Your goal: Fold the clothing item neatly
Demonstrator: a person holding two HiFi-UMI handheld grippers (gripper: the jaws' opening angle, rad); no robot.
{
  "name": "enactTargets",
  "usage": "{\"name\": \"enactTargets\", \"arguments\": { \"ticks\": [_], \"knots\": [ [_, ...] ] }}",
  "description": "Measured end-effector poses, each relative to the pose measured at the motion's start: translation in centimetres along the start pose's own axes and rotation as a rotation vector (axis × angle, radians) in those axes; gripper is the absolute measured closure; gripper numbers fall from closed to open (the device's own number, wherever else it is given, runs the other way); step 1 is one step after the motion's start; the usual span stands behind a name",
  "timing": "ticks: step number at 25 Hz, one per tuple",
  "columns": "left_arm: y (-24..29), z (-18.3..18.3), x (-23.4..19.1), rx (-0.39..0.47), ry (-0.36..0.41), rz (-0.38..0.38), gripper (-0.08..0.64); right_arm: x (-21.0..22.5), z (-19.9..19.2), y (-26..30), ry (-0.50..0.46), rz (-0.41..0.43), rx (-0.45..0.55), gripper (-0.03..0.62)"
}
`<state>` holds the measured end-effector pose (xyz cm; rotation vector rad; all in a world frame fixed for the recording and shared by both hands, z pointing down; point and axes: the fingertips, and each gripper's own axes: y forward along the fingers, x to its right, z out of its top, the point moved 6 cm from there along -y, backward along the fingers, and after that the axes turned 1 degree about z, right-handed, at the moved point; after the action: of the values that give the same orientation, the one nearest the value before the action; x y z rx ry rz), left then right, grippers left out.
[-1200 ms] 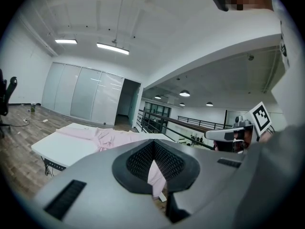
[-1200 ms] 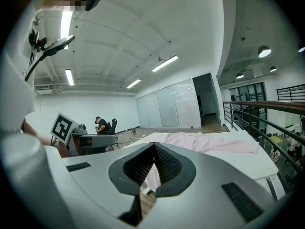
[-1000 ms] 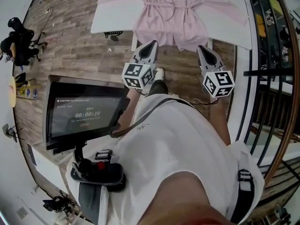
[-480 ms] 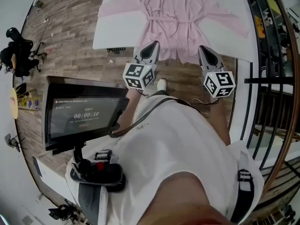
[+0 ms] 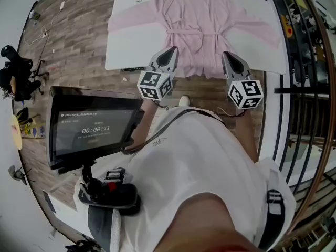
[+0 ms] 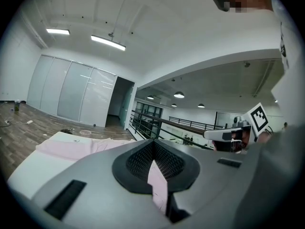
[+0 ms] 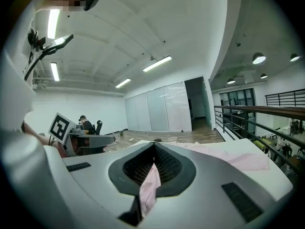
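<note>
Distance to the counter has become smaller. Compared with a second ago, the counter and the pink robe on it show more fully ahead of the person, with the collar end now in sight, while both grippers keep their place in front of the chest. The left gripper and the right gripper hang by the near edge of the counter, close to the hem of the robe, and as far as I can judge they do not touch it. Both jaws are closed together and hold nothing. The pink strip in the slit under the pads seems to be the robe beyond, seen through the gap. For the task this means only the approach is made; folding is not begun, and the jaws must open first.

The robe lies flat, front up, its sleeves spread to left and right and a belt tied across the waist. Its hem reaches the near edge. The cloth looks thin, soft and matt, with small creases. The counter is white, smooth and rectangular. The floor is of wood planks.
</note>
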<state>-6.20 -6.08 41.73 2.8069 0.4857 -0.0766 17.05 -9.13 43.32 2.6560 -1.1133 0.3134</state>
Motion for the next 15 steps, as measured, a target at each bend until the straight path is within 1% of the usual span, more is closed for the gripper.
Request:
{"name": "enactTargets", "arguments": {
  "ticks": [9, 15],
  "knots": [
    [0.6, -0.1, 1.5, -0.025, 0.003, -0.066, 0.558, 0.1, -0.1, -2.6, 0.019, -0.073, -0.004, 0.591],
    [0.4, -0.4, 1.9, -0.035, -0.005, -0.078, 0.558, -0.1, -0.3, -3.4, 0.022, -0.084, -0.015, 0.591]
  ]
}}
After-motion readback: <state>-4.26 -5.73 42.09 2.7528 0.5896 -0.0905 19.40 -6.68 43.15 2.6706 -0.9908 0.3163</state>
